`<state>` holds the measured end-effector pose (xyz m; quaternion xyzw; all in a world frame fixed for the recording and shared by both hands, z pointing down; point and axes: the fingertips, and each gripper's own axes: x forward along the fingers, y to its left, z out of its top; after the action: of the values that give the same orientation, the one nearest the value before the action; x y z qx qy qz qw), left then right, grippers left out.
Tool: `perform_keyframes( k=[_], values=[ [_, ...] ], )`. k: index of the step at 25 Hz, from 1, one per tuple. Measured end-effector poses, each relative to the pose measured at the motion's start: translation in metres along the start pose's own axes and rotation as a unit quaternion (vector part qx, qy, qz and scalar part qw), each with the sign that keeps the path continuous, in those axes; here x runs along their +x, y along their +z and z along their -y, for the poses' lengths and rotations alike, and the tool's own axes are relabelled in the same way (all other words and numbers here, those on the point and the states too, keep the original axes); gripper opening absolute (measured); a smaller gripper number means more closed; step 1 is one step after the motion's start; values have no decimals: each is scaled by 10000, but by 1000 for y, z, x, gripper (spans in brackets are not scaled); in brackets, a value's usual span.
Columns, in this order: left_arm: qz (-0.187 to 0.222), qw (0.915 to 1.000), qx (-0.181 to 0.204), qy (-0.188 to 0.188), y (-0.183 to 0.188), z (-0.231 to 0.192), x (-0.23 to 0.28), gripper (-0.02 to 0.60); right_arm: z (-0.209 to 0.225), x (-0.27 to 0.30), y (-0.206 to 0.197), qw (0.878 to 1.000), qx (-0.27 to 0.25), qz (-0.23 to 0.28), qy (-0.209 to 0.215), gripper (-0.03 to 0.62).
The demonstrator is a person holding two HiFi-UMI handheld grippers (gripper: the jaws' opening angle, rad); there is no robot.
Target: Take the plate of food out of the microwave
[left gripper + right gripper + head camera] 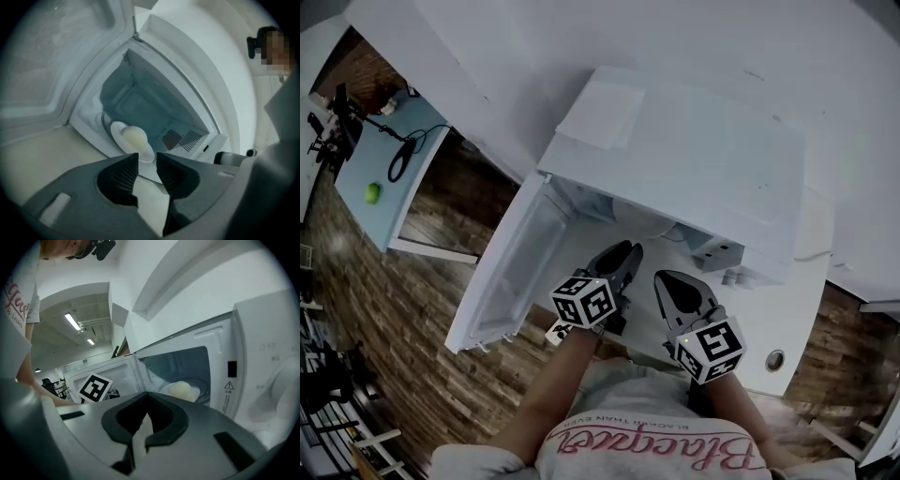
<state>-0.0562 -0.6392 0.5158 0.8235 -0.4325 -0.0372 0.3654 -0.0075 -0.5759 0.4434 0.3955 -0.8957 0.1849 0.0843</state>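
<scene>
Left gripper view frames the stiff, likely slick plate (116, 132), best rim-pinched by the empty, parted left gripper (147, 156); the right gripper (146, 397) sits closed.

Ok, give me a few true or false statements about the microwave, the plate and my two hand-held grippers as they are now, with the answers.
1. The microwave door is swung open. True.
2. The plate of food already sits outside the microwave. False: it is inside the cavity.
3. The left hand-held gripper has its jaws apart with nothing between them. True.
4. The right hand-held gripper is clamped on the plate's rim. False: its jaws are together and empty, in front of the microwave.
</scene>
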Motion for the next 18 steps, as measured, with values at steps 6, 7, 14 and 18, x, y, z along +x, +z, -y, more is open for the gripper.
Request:
perform_keyframes(
  k=[6,7,14,18],
  values=[
    [215,9928,-1174,63,-1,-20,23,126,20,10,-12,9996,160,-228,30,11],
    [261,9908,-1327,74,0,-22,26,126,23,11,-14,9995,192,-261,24,11],
    [351,9724,-2260,469,6,-34,37,126,37,22,-19,9985,396,-357,85,11],
    [146,9636,-2526,868,4,-39,40,127,42,24,-22,9979,483,-410,103,11]
  ],
)
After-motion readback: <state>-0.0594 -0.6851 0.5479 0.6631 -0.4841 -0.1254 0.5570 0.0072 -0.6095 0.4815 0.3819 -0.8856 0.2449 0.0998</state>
